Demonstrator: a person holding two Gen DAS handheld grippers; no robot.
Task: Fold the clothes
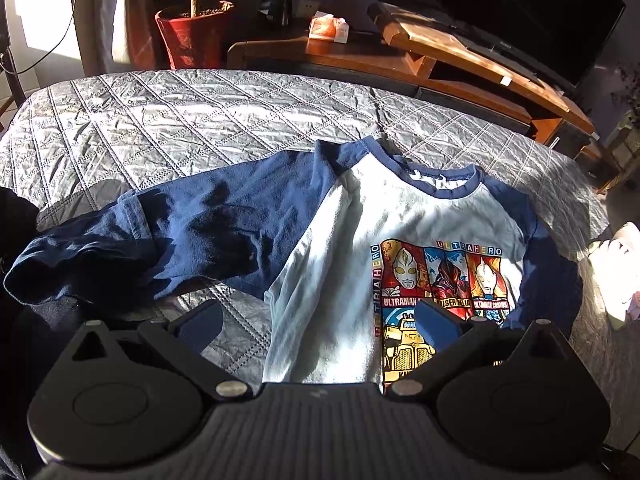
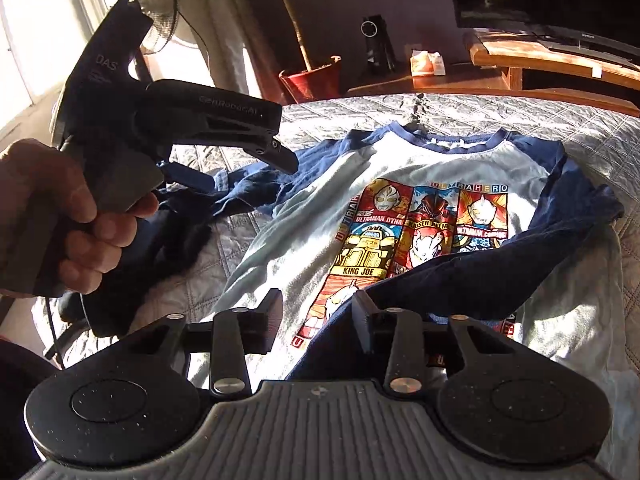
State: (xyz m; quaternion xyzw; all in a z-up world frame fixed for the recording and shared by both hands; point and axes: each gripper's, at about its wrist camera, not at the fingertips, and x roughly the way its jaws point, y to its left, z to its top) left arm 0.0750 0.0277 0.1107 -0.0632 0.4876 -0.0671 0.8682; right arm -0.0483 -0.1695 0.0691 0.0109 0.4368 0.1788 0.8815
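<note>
A white raglan shirt with navy sleeves and a colourful hero print lies face up on the quilted bed; it also shows in the right wrist view. Its left sleeve stretches out to the left. Its right sleeve is folded across the print. My left gripper is open and empty, low over the shirt's body; its housing shows in the right wrist view, held in a hand. My right gripper is open, with the right sleeve's cuff end lying between its fingers.
The grey quilted bed cover spreads behind the shirt. A dark garment lies at the bed's left edge, a pale one at the right. Beyond stand a red plant pot, a wooden TV stand and a fan.
</note>
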